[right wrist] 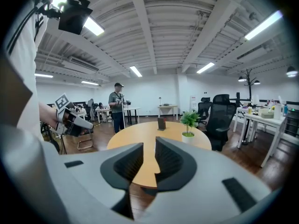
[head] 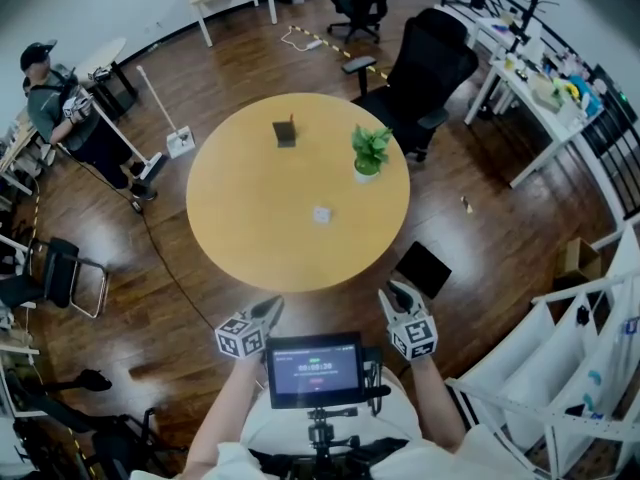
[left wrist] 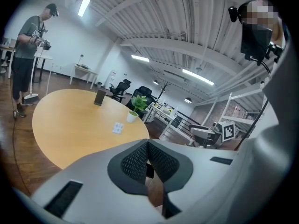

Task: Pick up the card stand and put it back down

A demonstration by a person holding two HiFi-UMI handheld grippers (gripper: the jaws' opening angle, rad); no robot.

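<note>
The card stand [head: 285, 131] is a small dark upright piece at the far side of the round wooden table [head: 250, 238]. It shows too in the left gripper view, as the card stand [left wrist: 100, 97], and in the right gripper view, as the card stand [right wrist: 161, 123]. Both grippers hover in front of the table's near edge, well short of the stand. My left gripper [head: 272, 309] has its pad tips touching, with nothing between them [left wrist: 147, 143]. My right gripper [head: 397, 294] stands slightly apart, and the table shows through the gap [right wrist: 149, 146].
A potted plant [head: 368, 153] and a small white tile [head: 321, 214] sit on the table. A black office chair [head: 430, 63] stands behind it, and a dark flat panel [head: 424, 269] lies on the floor at the right. A person [head: 60, 108] stands far left.
</note>
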